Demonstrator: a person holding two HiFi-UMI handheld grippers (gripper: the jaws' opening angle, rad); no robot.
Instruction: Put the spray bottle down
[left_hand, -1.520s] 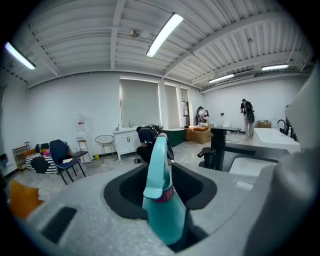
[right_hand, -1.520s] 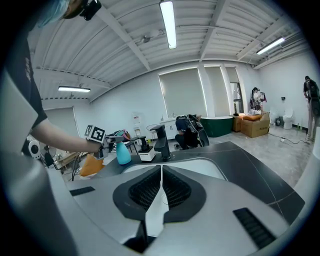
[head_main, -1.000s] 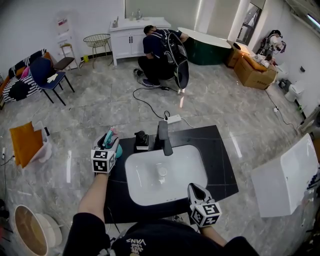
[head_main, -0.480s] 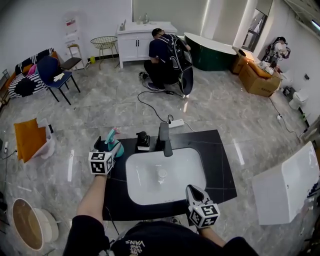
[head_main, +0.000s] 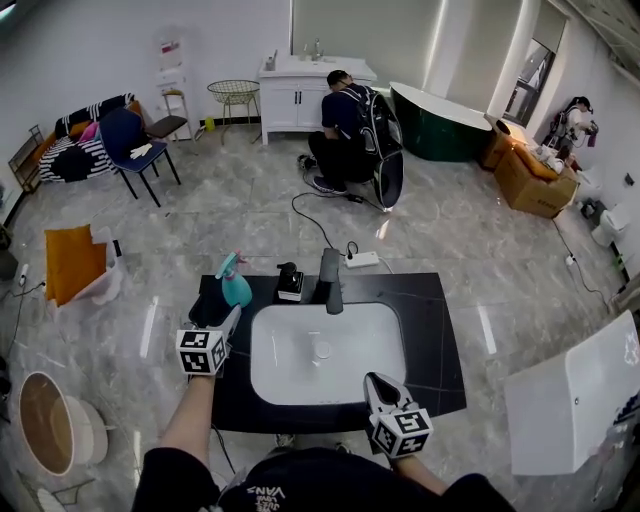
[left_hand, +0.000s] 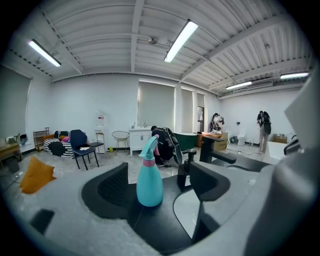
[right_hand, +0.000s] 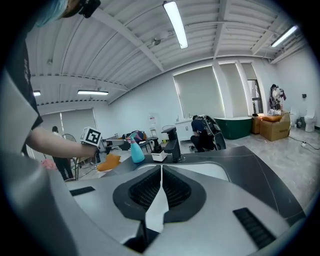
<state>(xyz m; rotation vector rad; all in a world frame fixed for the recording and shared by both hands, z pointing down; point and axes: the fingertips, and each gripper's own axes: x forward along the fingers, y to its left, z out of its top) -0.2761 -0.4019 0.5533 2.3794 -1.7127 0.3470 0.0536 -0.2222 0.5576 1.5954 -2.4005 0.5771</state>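
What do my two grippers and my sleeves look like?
Both the left gripper and right gripper have grey shell-shaped jaws lined with black ribbed pads, and each carries a white cube with black square markers. The left's jaws are closing slightly, off the bottle. The sleeves are black and short, forearms bare.

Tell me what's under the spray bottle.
The spray bottle stands upright on the black countertop, left of the white sink. Nothing else shows beneath it; its base hides the spot it covers.

Bathroom-fittings showroom, freestanding black sink counter (head_main: 430, 340), green bathtub (head_main: 445, 125), white vanity cabinet (head_main: 295, 100), open marble floor (head_main: 220, 220)
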